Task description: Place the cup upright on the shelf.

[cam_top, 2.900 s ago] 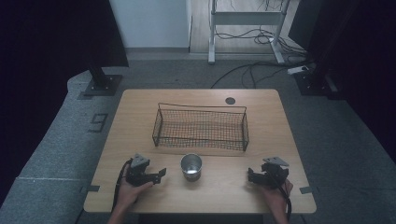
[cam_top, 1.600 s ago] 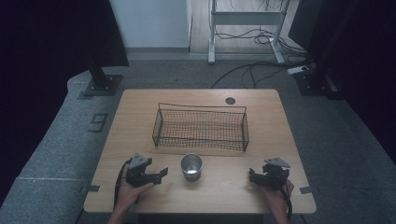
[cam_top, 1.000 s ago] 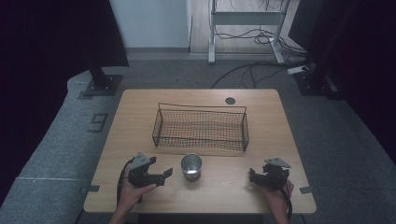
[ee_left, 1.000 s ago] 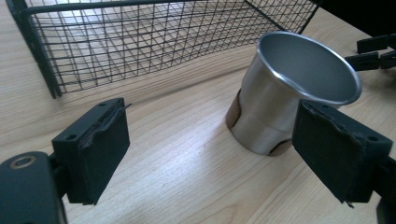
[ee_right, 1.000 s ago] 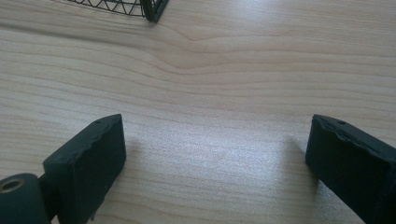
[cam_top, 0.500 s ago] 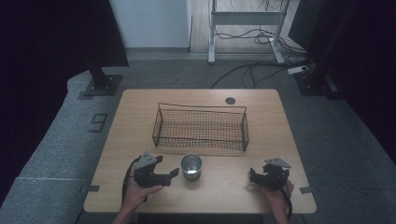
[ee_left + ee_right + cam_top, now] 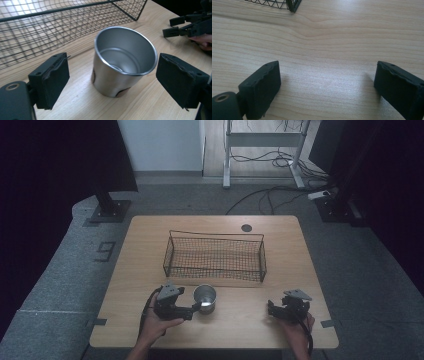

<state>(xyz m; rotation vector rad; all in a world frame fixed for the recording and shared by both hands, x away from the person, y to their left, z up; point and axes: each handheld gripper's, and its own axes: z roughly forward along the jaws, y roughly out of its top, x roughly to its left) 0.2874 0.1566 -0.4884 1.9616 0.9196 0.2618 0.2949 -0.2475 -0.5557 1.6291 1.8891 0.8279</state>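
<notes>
Left tool [image 7: 196,307] at steel cup [image 7: 205,298], pale wooden table [image 7: 150,245], grey carpet [image 7: 70,285].

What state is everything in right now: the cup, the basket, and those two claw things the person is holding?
Metal cup: upright on the table, empty, not gripped.
Wire basket: upright behind the cup, empty.
Left gripper: jaws open on either side of the cup, pads not touching it; they have just been opening.
Right gripper: jaws open over bare table, holding nothing.
</notes>
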